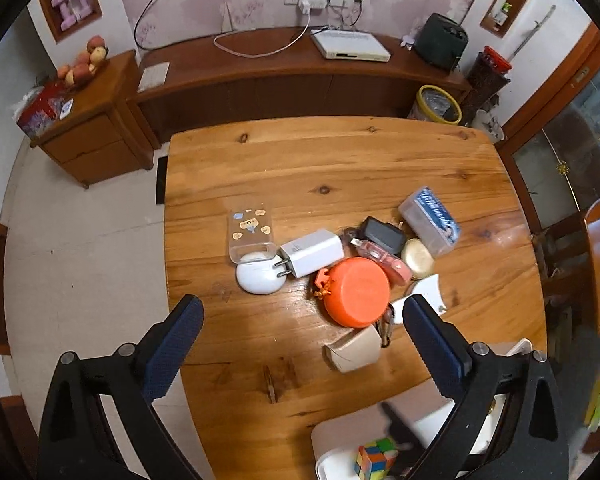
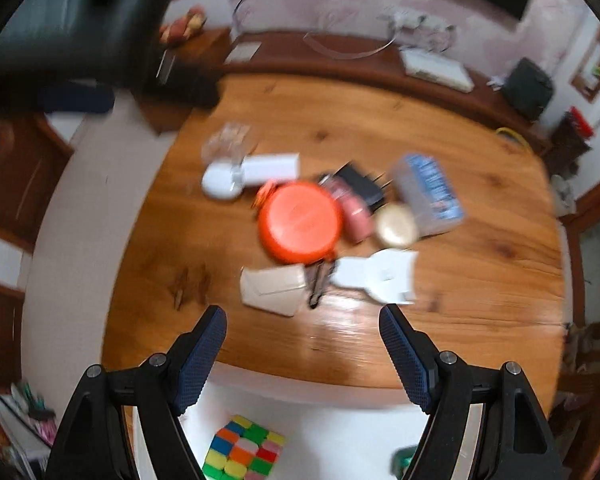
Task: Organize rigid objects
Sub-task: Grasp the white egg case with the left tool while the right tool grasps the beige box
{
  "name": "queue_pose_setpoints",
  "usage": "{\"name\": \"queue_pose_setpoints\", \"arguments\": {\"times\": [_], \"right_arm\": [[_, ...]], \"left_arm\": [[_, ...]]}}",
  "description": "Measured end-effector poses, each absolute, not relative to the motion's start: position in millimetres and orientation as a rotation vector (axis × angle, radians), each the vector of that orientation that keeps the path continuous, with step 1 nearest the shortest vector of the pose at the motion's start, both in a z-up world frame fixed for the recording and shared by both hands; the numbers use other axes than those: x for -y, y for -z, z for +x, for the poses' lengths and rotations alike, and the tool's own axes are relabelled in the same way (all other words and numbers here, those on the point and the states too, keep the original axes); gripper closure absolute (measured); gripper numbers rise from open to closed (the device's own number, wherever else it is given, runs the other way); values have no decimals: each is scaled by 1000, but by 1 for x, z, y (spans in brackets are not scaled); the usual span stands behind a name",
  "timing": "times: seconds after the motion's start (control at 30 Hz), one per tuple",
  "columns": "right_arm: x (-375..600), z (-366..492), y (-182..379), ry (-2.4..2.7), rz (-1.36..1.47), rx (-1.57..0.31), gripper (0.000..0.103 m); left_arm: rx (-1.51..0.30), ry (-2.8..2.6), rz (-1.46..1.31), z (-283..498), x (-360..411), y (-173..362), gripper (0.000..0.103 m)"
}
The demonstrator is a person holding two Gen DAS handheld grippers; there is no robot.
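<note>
A cluster of small objects lies on the wooden table [image 1: 300,152]: an orange round case [image 1: 356,291], a white charger [image 1: 311,252], a white round case [image 1: 258,276], a clear box [image 1: 250,229], a black adapter [image 1: 382,234], a blue-labelled box [image 1: 430,220], a beige box [image 1: 354,349]. A colourful cube [image 2: 242,454] lies in a white bin [image 2: 340,436] at the near edge. My left gripper [image 1: 302,316] is open and empty above the table. My right gripper [image 2: 302,322] is open and empty over the near edge; its view is blurred.
A long wooden cabinet [image 1: 260,76] runs along the far wall with a white set-top box [image 1: 350,46]. A side cabinet [image 1: 88,120] with fruit stands at the left. A yellow bin [image 1: 438,106] stands beyond the table's far right corner.
</note>
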State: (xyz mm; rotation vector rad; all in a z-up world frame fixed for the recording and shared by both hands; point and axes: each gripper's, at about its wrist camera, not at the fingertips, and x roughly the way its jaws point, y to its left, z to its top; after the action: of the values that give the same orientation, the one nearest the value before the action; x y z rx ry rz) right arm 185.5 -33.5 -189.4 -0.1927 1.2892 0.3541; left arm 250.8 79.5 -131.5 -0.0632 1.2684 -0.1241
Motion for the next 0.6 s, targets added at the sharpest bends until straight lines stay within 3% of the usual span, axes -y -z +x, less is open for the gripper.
{"name": "queue_pose_setpoints", "arguments": {"times": [0.23,0.6], "right_arm": [[12,205,244,-404,-222,-1388,24],[-7,218,267,-431,-278,-1437,24]], "left_arm": [[-1304,67,-139,262,-108,155,3],[-1338,-26,-249,268,-154,178,3]]}}
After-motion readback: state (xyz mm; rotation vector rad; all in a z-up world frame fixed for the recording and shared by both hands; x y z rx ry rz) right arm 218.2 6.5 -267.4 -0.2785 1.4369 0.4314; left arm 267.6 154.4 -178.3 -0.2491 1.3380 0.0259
